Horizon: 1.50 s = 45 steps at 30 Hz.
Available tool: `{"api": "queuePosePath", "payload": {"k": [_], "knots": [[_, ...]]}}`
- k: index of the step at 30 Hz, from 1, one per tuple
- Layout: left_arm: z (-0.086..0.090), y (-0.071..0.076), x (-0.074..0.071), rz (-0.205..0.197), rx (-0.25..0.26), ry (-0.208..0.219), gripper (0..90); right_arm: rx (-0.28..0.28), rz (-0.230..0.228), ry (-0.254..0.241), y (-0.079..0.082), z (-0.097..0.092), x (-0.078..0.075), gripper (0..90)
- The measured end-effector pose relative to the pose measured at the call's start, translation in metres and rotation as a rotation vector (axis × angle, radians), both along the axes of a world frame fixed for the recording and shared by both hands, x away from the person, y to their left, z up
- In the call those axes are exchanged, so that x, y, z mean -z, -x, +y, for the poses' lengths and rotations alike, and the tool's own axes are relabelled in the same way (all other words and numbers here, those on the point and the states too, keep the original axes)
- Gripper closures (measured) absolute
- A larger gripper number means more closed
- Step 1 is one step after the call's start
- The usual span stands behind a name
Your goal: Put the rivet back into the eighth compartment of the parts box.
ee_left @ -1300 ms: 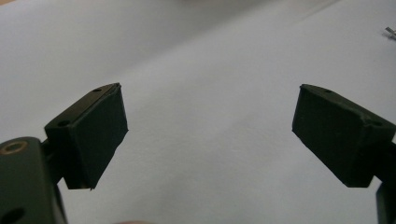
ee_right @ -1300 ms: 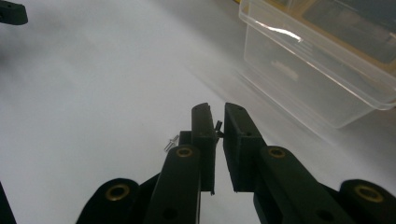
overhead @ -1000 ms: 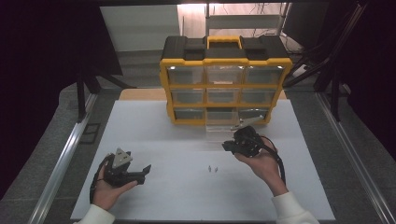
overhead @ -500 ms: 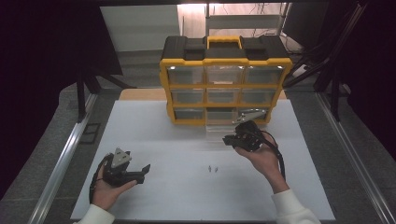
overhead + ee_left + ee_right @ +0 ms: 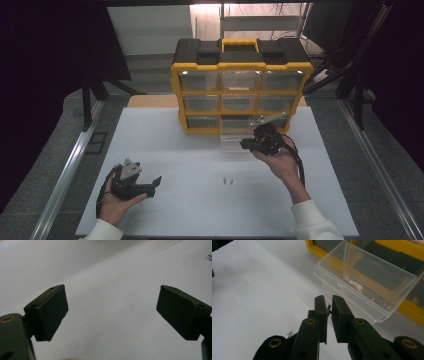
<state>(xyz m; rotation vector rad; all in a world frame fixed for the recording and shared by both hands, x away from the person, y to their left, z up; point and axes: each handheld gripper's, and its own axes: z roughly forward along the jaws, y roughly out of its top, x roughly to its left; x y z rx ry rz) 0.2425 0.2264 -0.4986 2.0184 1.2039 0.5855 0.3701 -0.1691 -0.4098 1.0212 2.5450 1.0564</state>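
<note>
Two tools: right tool (image 5: 329, 305) nearly closed on a small screw (image 5: 329, 308), left tool (image 5: 112, 312) wide, empty.

My right gripper (image 5: 329, 305) rises from six o'clock, its jaws drawn close with a narrow gap between them. A small dark screw (image 5: 328, 308) sits pinched between the pads near their tips. Just past the tips, toward one o'clock, stands a clear plastic drawer (image 5: 352, 293), open-topped, with a few pale small parts (image 5: 353, 283) on its floor. Beyond it, at twelve to three o'clock, runs the yellow organiser (image 5: 409, 308). On the white table (image 5: 257, 290) at seven o'clock lies another screw (image 5: 288, 334), beside my gripper's arm.
</note>
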Motion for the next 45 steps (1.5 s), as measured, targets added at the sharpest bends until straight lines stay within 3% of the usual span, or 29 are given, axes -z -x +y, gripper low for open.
{"api": "queuePosePath", "payload": {"k": [45], "knots": [[-0.001, -0.002, 0.001, 0.002, 0.005, -0.012, 10.8, 0.093, -0.044, -0.024, -0.041, -0.009, 0.005, 82.5]]}}
